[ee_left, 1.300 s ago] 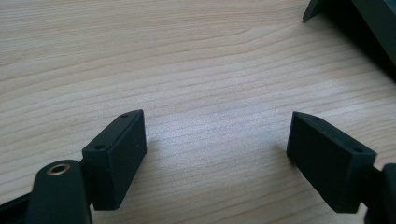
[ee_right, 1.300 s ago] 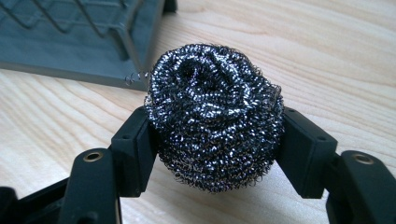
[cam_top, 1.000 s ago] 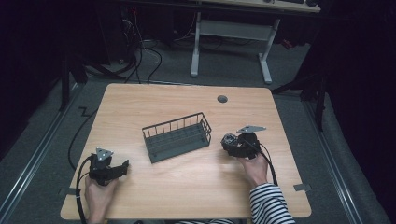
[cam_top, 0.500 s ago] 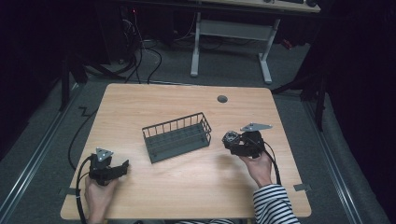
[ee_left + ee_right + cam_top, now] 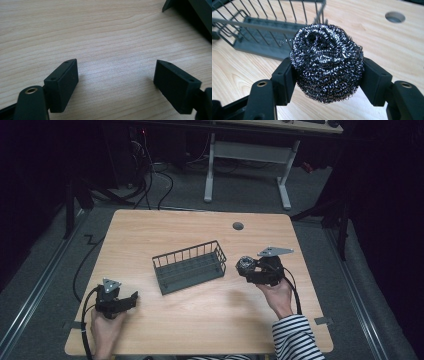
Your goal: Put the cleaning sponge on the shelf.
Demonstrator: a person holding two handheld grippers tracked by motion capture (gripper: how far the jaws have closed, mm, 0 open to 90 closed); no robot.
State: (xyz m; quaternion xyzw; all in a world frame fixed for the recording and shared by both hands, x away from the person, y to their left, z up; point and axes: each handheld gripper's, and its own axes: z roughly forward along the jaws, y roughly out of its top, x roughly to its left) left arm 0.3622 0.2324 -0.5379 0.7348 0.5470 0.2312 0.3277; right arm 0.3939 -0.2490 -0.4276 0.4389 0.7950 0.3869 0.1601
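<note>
A round steel-wool scourer (image 5: pixel 327 62) is squeezed between the jaws of my right gripper (image 5: pixel 327 75), held just above the table to the right of a dark wire basket (image 5: pixel 189 266). In the high view the scourer (image 5: pixel 245 265) points toward the basket's right end, a short gap away, with my right gripper (image 5: pixel 250 269) behind it. The basket (image 5: pixel 262 32) looks empty, with a flat dark tray floor. My left gripper (image 5: pixel 131 298) rests at the table's front left, jaws wide apart over bare wood (image 5: pixel 115 75), nothing between them.
The wooden table (image 5: pixel 150 230) has a round cable hole (image 5: pixel 238 226) at the back right. A basket corner (image 5: pixel 190 12) shows at the upper right of the left gripper view. Cables and a white desk frame (image 5: pixel 245 165) stand on the floor beyond the table.
My right gripper has lifted slightly and tipped with the scourer, staying beside the basket's right end. The left gripper has not moved.
</note>
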